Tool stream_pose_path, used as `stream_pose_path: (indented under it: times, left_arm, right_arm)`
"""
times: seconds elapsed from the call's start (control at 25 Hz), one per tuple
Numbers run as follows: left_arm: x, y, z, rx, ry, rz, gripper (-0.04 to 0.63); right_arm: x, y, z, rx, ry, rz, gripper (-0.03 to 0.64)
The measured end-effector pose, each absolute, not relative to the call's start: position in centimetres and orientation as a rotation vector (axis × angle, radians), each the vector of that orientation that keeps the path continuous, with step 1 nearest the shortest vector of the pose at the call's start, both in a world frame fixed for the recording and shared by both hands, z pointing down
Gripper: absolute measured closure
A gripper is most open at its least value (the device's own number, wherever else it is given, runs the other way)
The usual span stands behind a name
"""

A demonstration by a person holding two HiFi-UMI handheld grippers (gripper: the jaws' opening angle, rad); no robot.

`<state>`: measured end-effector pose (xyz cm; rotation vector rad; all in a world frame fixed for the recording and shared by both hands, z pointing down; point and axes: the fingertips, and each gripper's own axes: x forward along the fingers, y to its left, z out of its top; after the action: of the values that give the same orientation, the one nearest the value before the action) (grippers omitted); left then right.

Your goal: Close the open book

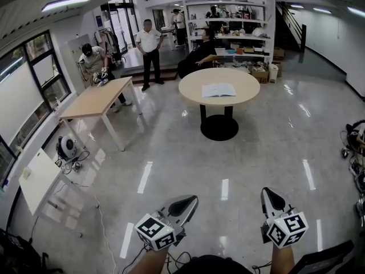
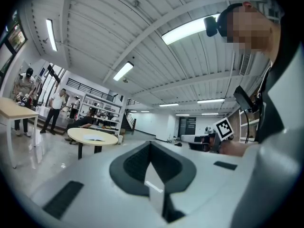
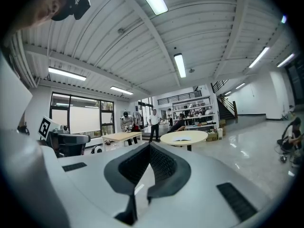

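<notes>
The open book [image 1: 218, 90] lies flat with pale pages on the round beige table [image 1: 191, 87], far ahead across the shiny floor. The book [image 3: 183, 138] also shows small in the right gripper view, and the book [image 2: 94, 138] in the left gripper view. My left gripper [image 1: 191, 201] and right gripper [image 1: 268, 192] are held low at the bottom of the head view, far from the table, pointing toward it. Both are shut with nothing between the jaws: the left gripper [image 2: 151, 144] and right gripper [image 3: 150, 145] show their tips meeting.
A rectangular wooden table [image 1: 97, 99] stands left, a low white table [image 1: 37, 178] nearer left, with cables and a round device [image 1: 67, 147] on the floor. Three people are behind the round table near the shelves [image 1: 228, 27]. Equipment [image 1: 356, 144] sits at the right edge.
</notes>
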<state>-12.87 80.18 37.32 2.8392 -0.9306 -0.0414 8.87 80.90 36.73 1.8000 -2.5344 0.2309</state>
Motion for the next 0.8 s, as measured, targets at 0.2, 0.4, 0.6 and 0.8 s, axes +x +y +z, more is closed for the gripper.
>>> stream_pose_path:
  times: [0.2, 0.4, 0.6, 0.8]
  left_arm:
    - [-12.8, 80.3, 37.1, 2.839, -0.92, -0.041, 0.606]
    - [-13.9, 79.8, 37.3, 2.835, -0.903, -0.047, 0.606]
    - [-15.9, 78.5, 38.1, 2.808, -0.911, -0.052, 0.606]
    - [-17.4, 77.2, 38.2, 2.808, -0.86, -0.068, 0.606]
  right_arm:
    - [8.7, 81.1, 36.1, 1.817, -2.576, 0.246, 0.62]
    - [7.2, 80.3, 36.5, 1.797, -2.556, 0.234, 0.618]
    - [4.8, 78.8, 36.6, 1.78, -2.576, 0.239, 0.62]
    - [3.9, 77.7, 37.5, 1.807, -2.53, 0.265, 0.618]
